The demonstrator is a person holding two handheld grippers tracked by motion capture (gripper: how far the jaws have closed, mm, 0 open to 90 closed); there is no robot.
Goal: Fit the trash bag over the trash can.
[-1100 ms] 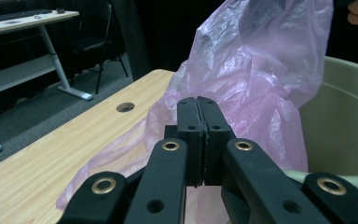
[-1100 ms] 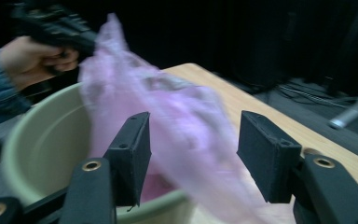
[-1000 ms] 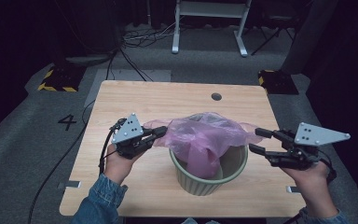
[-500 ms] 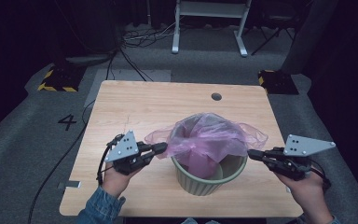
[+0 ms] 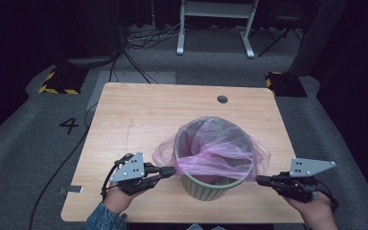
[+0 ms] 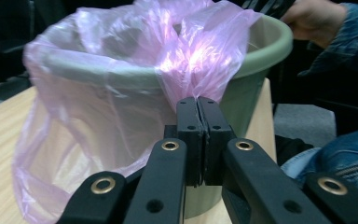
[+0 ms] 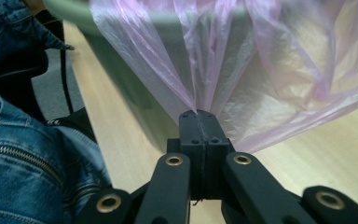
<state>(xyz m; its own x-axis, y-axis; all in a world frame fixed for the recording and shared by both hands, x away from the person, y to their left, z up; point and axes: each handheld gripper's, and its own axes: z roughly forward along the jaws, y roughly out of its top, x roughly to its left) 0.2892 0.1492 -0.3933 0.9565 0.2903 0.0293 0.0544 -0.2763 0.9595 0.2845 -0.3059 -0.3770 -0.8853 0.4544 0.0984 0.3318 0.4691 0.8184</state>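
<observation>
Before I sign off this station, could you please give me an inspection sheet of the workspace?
Surface: wooden table, a round hole near its far edge.
Job's things: green bin; pink bag draped over its rim, hanging down both sides.
Clutter: nothing seen.
Grippers: left gripper shut on the bag's edge; right gripper shut on the bag's opposite edge, both low beside the bin.
Cables: black cable running off the table's left edge; more on the floor behind.
Surroundings: grey carpet, yellow-black striped feet, a white frame.

A translucent pink plastic bag [image 5: 220, 146] lines an upright pale-green bin [image 5: 210, 188] near the wooden table's front edge, its film draped over the rim and pulled taut outward on both sides.
</observation>
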